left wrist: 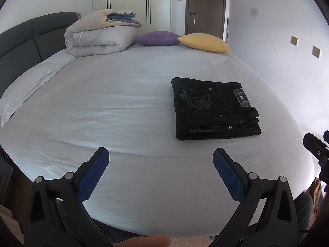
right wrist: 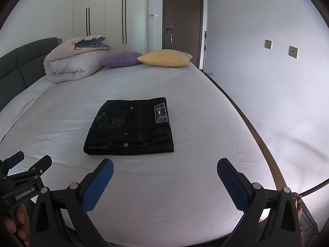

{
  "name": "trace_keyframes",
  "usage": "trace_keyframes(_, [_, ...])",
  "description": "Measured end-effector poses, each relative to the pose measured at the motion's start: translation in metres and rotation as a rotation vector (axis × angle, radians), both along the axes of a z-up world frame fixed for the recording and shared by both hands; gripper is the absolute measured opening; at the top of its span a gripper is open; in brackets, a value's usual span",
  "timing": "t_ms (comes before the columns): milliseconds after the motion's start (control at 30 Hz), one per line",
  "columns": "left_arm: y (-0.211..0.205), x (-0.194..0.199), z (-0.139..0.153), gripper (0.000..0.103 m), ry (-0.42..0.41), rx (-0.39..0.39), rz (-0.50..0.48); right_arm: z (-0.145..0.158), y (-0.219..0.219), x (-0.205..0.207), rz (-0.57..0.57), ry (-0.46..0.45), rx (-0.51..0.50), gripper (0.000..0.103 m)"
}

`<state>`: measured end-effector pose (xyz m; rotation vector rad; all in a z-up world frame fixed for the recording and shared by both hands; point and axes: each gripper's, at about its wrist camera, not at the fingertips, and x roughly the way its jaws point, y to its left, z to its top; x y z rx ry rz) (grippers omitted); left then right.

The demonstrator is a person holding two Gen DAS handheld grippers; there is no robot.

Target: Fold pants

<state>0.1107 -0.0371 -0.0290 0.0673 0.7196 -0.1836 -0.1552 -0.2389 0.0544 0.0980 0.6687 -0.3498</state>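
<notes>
Black jeans [left wrist: 213, 108] lie folded in a compact rectangle on the white bed sheet [left wrist: 123, 103], back pocket embroidery and waistband label facing up. They also show in the right wrist view [right wrist: 131, 126]. My left gripper [left wrist: 161, 154] is open and empty, above the near part of the bed, short of and to the left of the jeans. My right gripper [right wrist: 165, 165] is open and empty, just in front of the jeans' near edge. The left gripper shows at the lower left of the right wrist view [right wrist: 28, 160].
A rolled duvet [left wrist: 98, 35], a purple cushion [left wrist: 157, 38] and a yellow cushion [left wrist: 204, 42] lie at the far end. A dark headboard [left wrist: 18, 47] runs along the left. A white pillow [left wrist: 22, 90] lies beside it. The wall [right wrist: 267, 82] is close on the right.
</notes>
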Motion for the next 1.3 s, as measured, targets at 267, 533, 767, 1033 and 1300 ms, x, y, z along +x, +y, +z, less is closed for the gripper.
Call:
trace_keyframes(267, [-0.0004, -0.0003, -0.0001, 0.103, 0.0, 0.0, 0.002, -0.0019, 0.002, 0.0003, 0.002, 0.001, 0.002, 0.103])
trace_keyframes(533, [-0.0018, -0.0005, -0.0016, 0.103, 0.001, 0.0, 0.0, -0.0032, 0.004, -0.0017, 0.003, 0.002, 0.002, 0.103])
trace_keyframes(767, [-0.0029, -0.0009, -0.0029, 0.103, 0.001, 0.001, 0.0, -0.0031, 0.0032, -0.0013, 0.003, 0.001, 0.002, 0.103])
trace_keyframes(1033, [-0.0025, -0.0008, -0.0024, 0.103, 0.002, 0.002, 0.0, -0.005, 0.0063, -0.0027, 0.005, 0.003, 0.003, 0.103])
trace_keyframes(1300, [-0.0034, -0.0014, -0.006, 0.103, 0.005, -0.001, -0.001, -0.0074, 0.0096, -0.0035, 0.007, 0.007, 0.005, 0.103])
